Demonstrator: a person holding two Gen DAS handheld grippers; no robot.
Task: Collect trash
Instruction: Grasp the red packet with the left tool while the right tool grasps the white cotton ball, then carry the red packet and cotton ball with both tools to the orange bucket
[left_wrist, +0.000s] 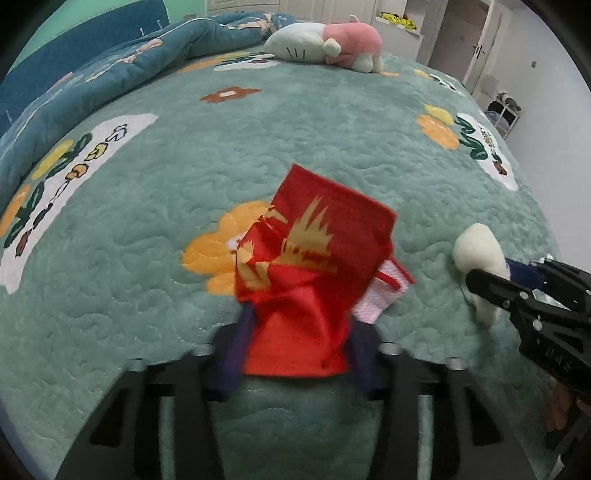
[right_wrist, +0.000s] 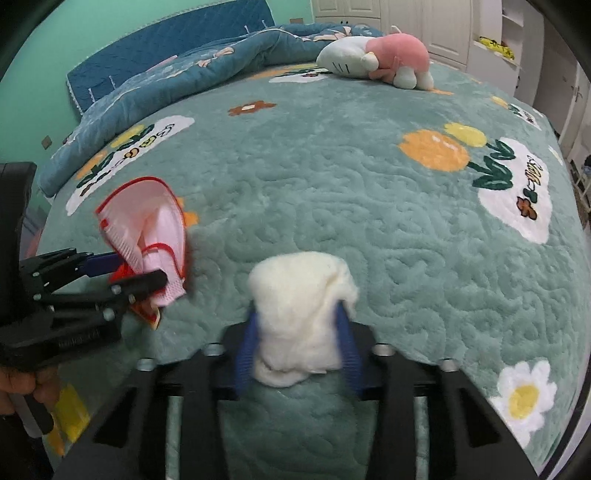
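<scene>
red wrapper (left_wrist: 306, 280) is pinched at its near end by the left gripper (left_wrist: 295, 354), its length running away over the green bedspread (left_wrist: 332, 129). white tissue wad (right_wrist: 301, 314), just beside it, is clamped by the right gripper (right_wrist: 299, 350).

Bedroom scene. Most of both views is filled by a bed (left_wrist: 332, 140) covered in a teal plush quilted spread with flower and tulip appliqués. A dark blue floral duvet (left_wrist: 122, 62) is bunched along the far left edge. A pink-and-white plush toy (right_wrist: 380, 59) is laid near the far end. A blue padded headboard (right_wrist: 166, 62) is seen against a mint green wall (right_wrist: 92, 33). White wardrobe doors (right_wrist: 417, 22) and an open shelf niche (left_wrist: 399, 18) with yellow items, possibly toys, are visible at the back. Right wall is pale grey; a small rack (left_wrist: 506, 110) is stood beside it. Lighting is even, indoor.
</scene>
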